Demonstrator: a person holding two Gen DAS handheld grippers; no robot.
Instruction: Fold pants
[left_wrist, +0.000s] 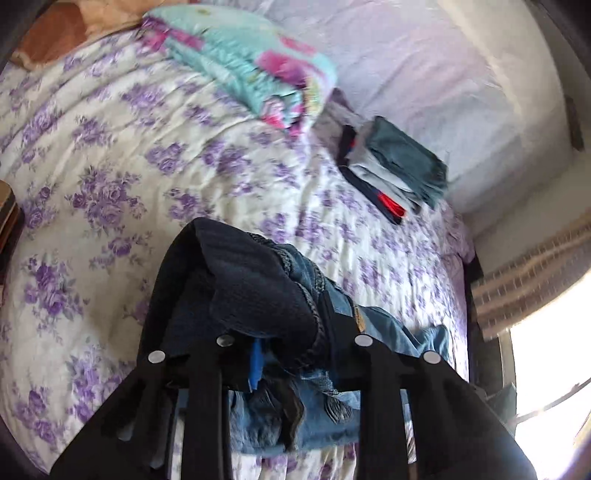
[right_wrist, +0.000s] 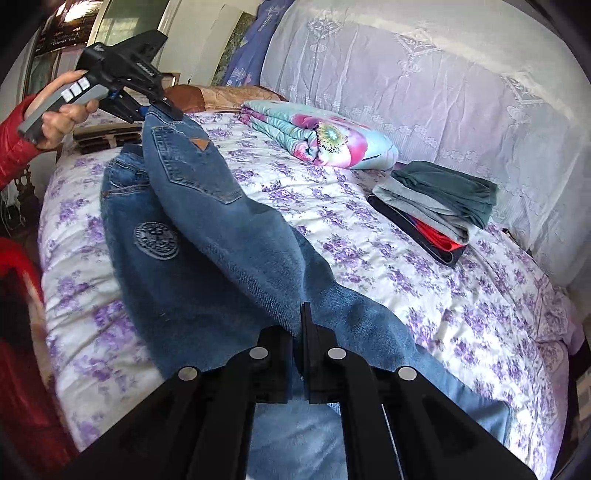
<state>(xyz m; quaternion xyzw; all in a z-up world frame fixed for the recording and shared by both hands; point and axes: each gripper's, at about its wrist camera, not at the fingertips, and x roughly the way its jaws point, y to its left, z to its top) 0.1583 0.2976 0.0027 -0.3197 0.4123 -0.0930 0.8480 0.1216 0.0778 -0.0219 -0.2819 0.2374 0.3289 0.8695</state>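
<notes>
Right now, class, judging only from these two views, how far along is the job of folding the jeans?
Done: a stack of folded clothes already lies on the bed. In hand: the jeans hang unfolded, with the left gripper clamping the waistband end and the right gripper shut on a leg. Left: every fold of the jeans, then placing them.

Bunched jeans (left_wrist: 266, 295) hide the left gripper's fingers (left_wrist: 177, 288) almost wholly, the pant legs run off at six o'clock in the right wrist view, and the folded stack (left_wrist: 395, 166) at two o'clock is blurred.
</notes>
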